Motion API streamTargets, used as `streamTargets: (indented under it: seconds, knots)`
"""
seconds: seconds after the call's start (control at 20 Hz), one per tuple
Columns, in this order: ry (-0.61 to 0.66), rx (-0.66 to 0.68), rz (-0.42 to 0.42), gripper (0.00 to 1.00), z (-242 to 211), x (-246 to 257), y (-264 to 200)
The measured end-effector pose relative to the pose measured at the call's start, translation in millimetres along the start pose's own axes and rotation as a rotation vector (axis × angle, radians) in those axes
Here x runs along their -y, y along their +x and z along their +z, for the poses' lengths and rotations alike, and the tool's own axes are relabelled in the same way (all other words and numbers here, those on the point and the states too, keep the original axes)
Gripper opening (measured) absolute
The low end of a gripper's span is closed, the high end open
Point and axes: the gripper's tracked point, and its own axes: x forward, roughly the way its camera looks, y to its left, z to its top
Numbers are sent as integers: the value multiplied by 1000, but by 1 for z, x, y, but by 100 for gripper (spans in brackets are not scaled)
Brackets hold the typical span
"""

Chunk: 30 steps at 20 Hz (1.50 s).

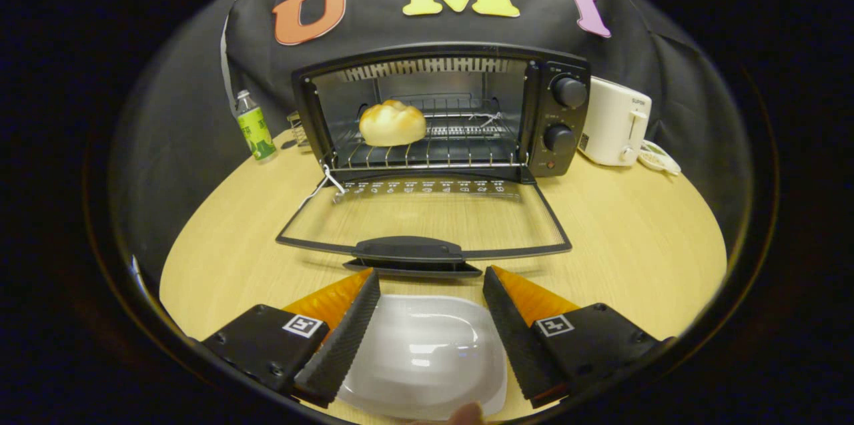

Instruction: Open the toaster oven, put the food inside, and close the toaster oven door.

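On the left of the worktop (233, 245) a green-labelled bottle (255, 126) stands beside the toaster oven (440, 111), with a small wire object, too small to identify, tucked just behind the oven's left corner. The oven is open: its glass door (427, 218) lies folded down flat toward the gripper, the door handle (410, 249) at the near edge, and the bread roll (392, 123) already sits on the wire rack (460, 148) inside, toward the left. Two knobs (568, 93) are stacked on the oven's right panel, and further right stand a white toaster (617, 121) and a small dish (659, 158). The food looks to be placed, so the step in hand is judged to be closing the door. To do it well, the jaws should come under or against the handle's middle and lift it in an arc toward the oven top, following the hinge rather than pushing straight, so the light oven does not slide back. The gripper (430, 285) points level and straight at the oven, centred on the handle, its fingertips (365, 291) just short of it. The jaws stand released, wide apart and gripping nothing; an empty white plate (427, 351) lies on the worktop below and between them, and what seems a fingertip shows at the plate's near rim.
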Motion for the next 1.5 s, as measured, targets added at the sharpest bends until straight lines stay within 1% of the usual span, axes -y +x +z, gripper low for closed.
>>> streamTargets:
  seconds: [0.05, 0.2, 0.35, 0.45, 0.8, 0.95, 1.0, 1.1, 1.2, 1.35, 1.4, 1.5]
  knots:
    - [-7, 3, -14, 100, 1, 2, 3]
    - [-18, 10, -14, 100, 5, 0, 6]
    - [-16, -7, -5, 100, 6, -1, 7]
    - [-2, 12, 10, 100, 10, -1, 3]
    - [5, 174, 40, 100, 58, -5, -36]
    - [36, 274, 63, 100, 92, -6, -47]
    - [35, 314, 46, 100, 104, -3, -50]
    - [13, 334, -7, 100, 109, 4, -59]
    - [-3, 358, 10, 100, 119, -5, -65]
    - [4, 414, 10, 100, 159, -8, -78]
    - [-2, 433, 9, 100, 165, -9, -86]
    - [-25, 473, 0, 100, 162, -10, -111]
